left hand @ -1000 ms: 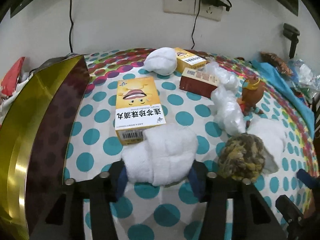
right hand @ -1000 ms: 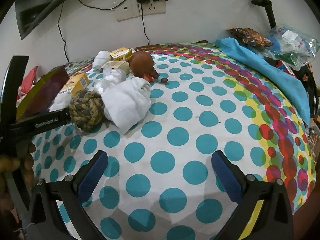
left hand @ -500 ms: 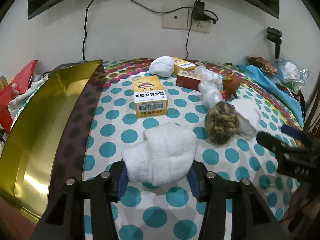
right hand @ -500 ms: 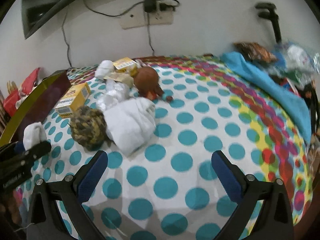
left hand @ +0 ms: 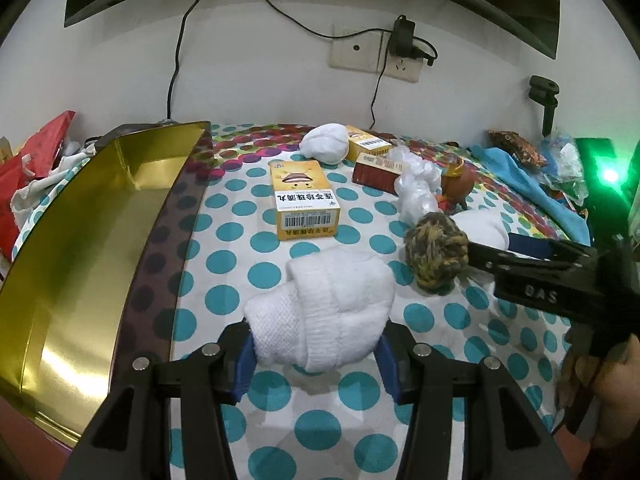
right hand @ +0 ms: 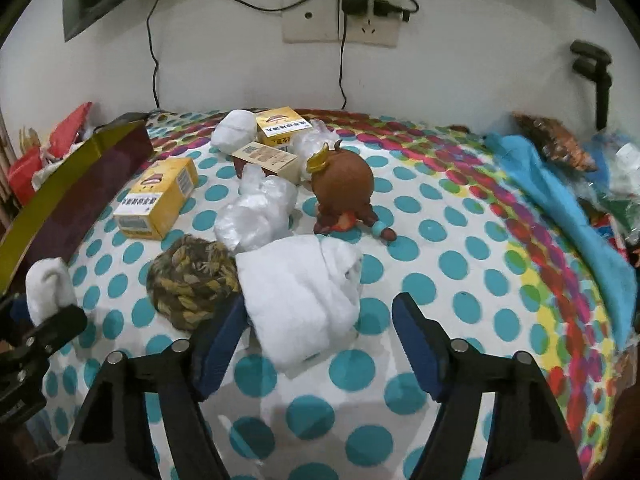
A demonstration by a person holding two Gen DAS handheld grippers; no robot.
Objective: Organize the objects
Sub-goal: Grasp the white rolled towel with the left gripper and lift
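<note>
Teal-dotted tablecloth w/ white wall & socket behind.

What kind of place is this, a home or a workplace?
Probably a room in a home. A polka-dot cloth covers the surface, a wall socket with a plugged charger sits behind it, and medicine boxes, rolled white towels and a toy lie about.

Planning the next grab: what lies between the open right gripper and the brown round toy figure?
In the right wrist view, a folded white towel lies between the right gripper and the brown round toy figure.
</note>
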